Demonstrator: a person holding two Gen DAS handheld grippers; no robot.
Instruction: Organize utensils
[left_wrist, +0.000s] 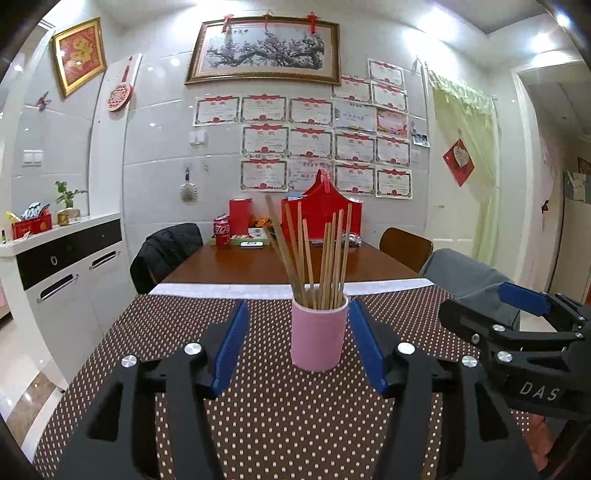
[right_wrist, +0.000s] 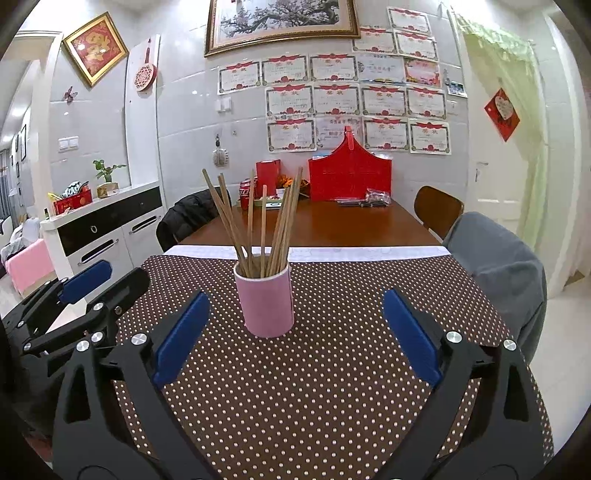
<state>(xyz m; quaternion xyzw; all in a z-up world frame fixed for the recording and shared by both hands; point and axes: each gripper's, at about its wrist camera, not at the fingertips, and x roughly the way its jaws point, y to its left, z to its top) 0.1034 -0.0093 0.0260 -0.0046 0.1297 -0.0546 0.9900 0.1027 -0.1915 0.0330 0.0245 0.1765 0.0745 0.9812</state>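
Note:
A pink cup (left_wrist: 319, 334) stands upright on the brown dotted tablecloth (left_wrist: 258, 413) and holds several wooden chopsticks (left_wrist: 317, 254) fanned out. My left gripper (left_wrist: 299, 321) is open and empty, its blue pads on either side of the cup's near face, apart from it. The cup (right_wrist: 264, 302) with the chopsticks (right_wrist: 258, 225) also shows in the right wrist view. My right gripper (right_wrist: 295, 321) is open and empty, just short of the cup. Each gripper shows in the other's view: the right one (left_wrist: 517, 314) and the left one (right_wrist: 85, 288).
Beyond the cloth (right_wrist: 332, 387) is a bare wooden table (right_wrist: 332, 225) with a red box (right_wrist: 350, 177), a red can (left_wrist: 222, 232) and small items at the far end. Chairs with a black jacket (left_wrist: 166, 251) and a grey cover (right_wrist: 495, 273) flank the table. A white sideboard (left_wrist: 66, 273) stands left.

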